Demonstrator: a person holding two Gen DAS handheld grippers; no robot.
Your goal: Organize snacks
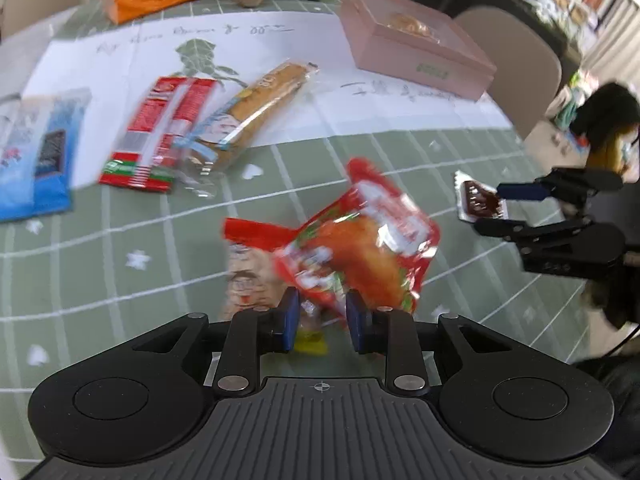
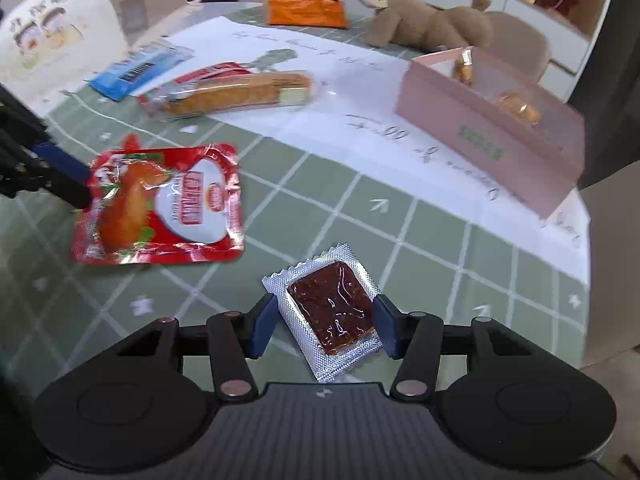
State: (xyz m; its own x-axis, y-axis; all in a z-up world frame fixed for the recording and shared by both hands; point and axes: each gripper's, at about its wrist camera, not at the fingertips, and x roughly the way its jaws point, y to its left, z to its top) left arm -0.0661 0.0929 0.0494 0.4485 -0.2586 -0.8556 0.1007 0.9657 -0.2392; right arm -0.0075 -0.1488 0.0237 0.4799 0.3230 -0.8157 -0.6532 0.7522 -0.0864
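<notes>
From the left wrist view, the left gripper (image 1: 322, 322) has its two blue pads pinched on the bottom edge of a red snack bag (image 1: 360, 248). The bag sticks up and away from the pads, and it is blurry, so I think it is hanging in the air a little, but I am not sure. Its long side runs away from the gripper, toward the white paper sheet (image 1: 312, 64). Under the bag lies another small pale packet (image 1: 246, 276) on the green checked tablecloth (image 1: 120, 240). Far ahead on the paper lie a red striped packet (image 1: 160, 128), a long biscuit packet (image 1: 256, 116) and a blue packet (image 1: 44, 152). A pink box (image 1: 416, 52) sits at the far right of the paper. Off to the right, the right gripper (image 1: 486, 210) is at a small brown snack.

From the right wrist view, the right gripper (image 2: 326, 326) has its jaws partly apart. The small brown snack in a silver wrapper (image 2: 332, 312) lies flat on the tablecloth (image 2: 440, 248), right between the pads. One pad seems to touch the wrapper's edge on the right side, and the other has a thin gap, so it is not squeezed yet. The wrapper is turned a bit, with its long side running away from the gripper and leaning left. The pink box (image 2: 492, 136) is ahead and to the right, well apart. This hand is the nearer one to the box. The red snack bag (image 2: 160, 204) is off to the left, held by the left gripper (image 2: 80, 184) at its left edge.
</notes>
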